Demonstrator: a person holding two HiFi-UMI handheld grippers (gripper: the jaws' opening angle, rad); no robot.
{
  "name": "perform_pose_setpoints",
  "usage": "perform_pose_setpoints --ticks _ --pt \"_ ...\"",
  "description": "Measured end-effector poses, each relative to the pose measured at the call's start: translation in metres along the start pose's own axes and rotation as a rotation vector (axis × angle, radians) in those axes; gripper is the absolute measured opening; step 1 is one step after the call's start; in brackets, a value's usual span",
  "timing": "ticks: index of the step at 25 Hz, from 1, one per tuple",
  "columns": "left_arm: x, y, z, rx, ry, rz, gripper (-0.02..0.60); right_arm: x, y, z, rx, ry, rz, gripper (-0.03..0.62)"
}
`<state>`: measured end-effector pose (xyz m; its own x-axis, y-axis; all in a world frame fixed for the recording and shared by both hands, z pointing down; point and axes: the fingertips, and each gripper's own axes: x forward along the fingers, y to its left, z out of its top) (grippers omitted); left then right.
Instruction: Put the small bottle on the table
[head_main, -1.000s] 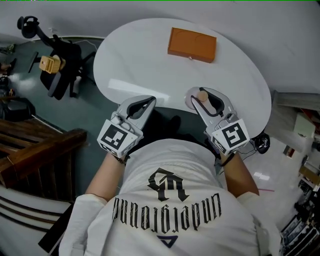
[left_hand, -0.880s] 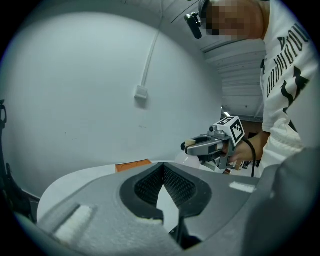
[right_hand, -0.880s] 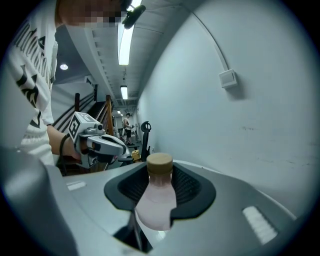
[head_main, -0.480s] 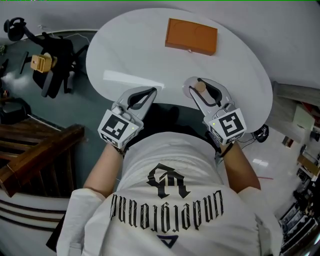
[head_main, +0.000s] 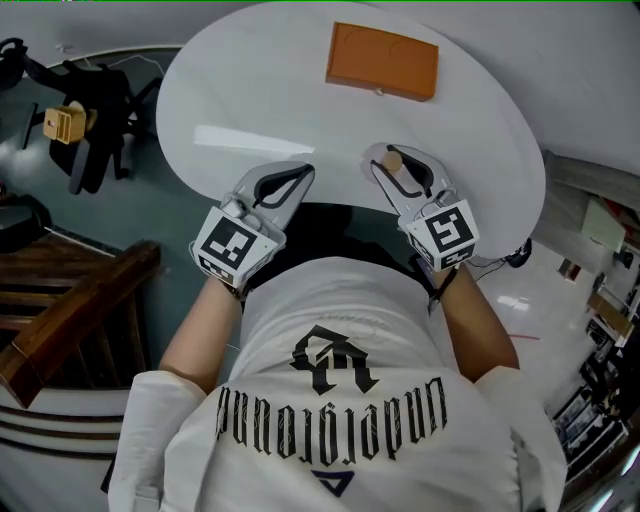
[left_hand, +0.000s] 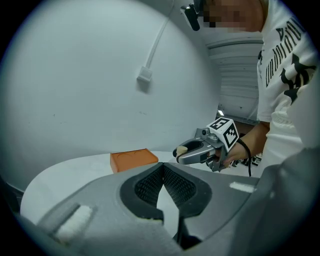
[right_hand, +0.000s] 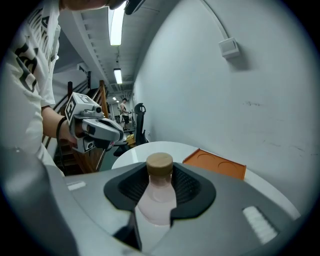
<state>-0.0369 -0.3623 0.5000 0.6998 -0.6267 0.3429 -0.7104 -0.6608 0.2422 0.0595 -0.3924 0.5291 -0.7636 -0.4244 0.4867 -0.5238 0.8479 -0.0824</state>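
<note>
Right gripper (right_hand: 160, 186) has its fingers clamped on the small bottle (right_hand: 158, 197): pinkish body, tan cap, standing upright between the mesh pads. In the head view it hangs over the near edge of the round white tabletop (head_main: 250, 100); can't tell if its bottom touches. Left gripper (head_main: 288, 185) is near it, also at the near edge, fingers pinched together on nothing. An orange tray (head_main: 382, 62) sits at the far side of the tabletop, well apart from both grippers. Off to the left on the floor there's a black stand (head_main: 95, 120) and a wooden railing (head_main: 80, 300). A pale wall (right_hand: 225, 100) rises right behind the tabletop.
</note>
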Motion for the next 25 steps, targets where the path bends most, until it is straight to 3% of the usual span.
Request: perform_pose_setpoints --ticks 17,25 --pt "0.017 0.027 -0.027 -0.031 0.048 -0.004 0.008 0.063 -0.020 -0.076 0.000 0.155 0.018 0.139" --pt "0.031 0.031 -0.048 -0.016 0.103 -0.044 0.008 0.087 -0.025 -0.107 -0.013 0.233 0.019 0.140"
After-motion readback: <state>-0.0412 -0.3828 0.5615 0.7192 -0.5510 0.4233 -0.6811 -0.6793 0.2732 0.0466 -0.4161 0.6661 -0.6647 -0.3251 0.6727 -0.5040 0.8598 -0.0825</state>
